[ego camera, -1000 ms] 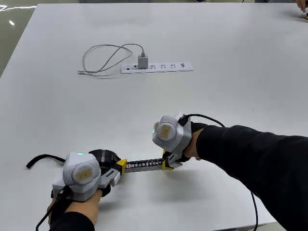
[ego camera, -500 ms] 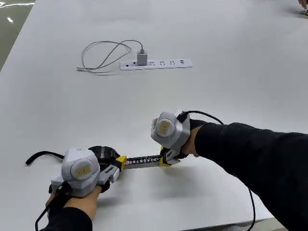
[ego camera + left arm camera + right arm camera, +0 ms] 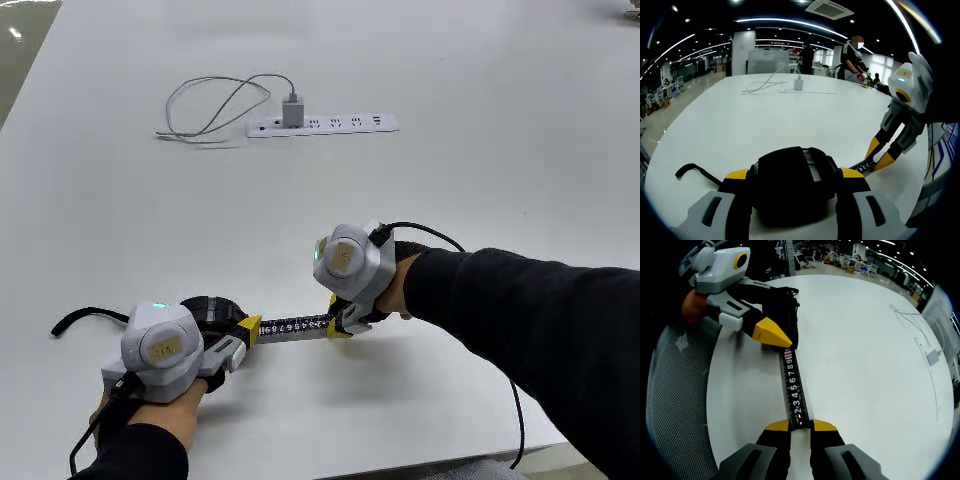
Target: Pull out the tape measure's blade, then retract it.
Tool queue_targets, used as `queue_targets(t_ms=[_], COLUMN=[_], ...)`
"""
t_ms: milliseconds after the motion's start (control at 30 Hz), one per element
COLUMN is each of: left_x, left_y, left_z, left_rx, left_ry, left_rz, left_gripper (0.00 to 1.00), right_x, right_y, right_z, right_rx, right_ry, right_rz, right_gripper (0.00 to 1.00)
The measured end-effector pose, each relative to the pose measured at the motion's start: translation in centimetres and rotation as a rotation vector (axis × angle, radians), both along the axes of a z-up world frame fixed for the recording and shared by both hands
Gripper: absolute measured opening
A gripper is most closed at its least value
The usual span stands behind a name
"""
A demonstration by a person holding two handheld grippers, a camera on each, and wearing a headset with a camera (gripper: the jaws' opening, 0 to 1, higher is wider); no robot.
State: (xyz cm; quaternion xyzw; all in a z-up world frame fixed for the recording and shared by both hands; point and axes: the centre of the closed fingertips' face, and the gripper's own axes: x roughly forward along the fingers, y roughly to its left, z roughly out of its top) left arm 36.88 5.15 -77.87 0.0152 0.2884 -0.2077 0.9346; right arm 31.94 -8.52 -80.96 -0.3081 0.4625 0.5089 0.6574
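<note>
A black tape measure case (image 3: 792, 182) sits on the white table, and my left gripper (image 3: 243, 331) is shut on it; the same case (image 3: 213, 314) lies at the lower left of the head view. Its black strap (image 3: 82, 319) trails off to the left. A short length of numbered blade (image 3: 793, 391) runs out from the case (image 3: 784, 305) to my right gripper (image 3: 800, 426), which is shut on the blade's tip. In the head view the blade (image 3: 293, 326) spans the gap between the left gripper and my right gripper (image 3: 335, 326).
A white power strip (image 3: 322, 124) with a plugged-in charger (image 3: 293, 110) and a looped grey cable (image 3: 210, 108) lies further back on the table (image 3: 480, 150). The table's near edge (image 3: 440, 462) runs just below my arms. A person (image 3: 852, 55) stands beyond the far side.
The blade between the two grippers looks a little shorter, with the right gripper slightly nearer the case. The head camera has shifted, so the whole scene sits higher in the picture.
</note>
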Motion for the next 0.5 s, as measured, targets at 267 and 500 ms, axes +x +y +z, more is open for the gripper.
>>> queue_targets(t_ms=[267,500], left_x=[-0.03,0.03], left_y=[-0.04,-0.04], left_z=[-0.02,-0.09], left_rx=[-0.003,-0.005], left_ry=[0.004,0.007], left_rz=[-0.002,-0.002], left_gripper=[0.64,0.64], right_x=[-0.04,-0.01], right_y=[0.15,0.38], right_z=[0.06,0.06], right_rx=[-0.003,-0.009], right_ry=[0.0,0.004], right_rz=[0.006,0.008], right_gripper=[0.11,0.11])
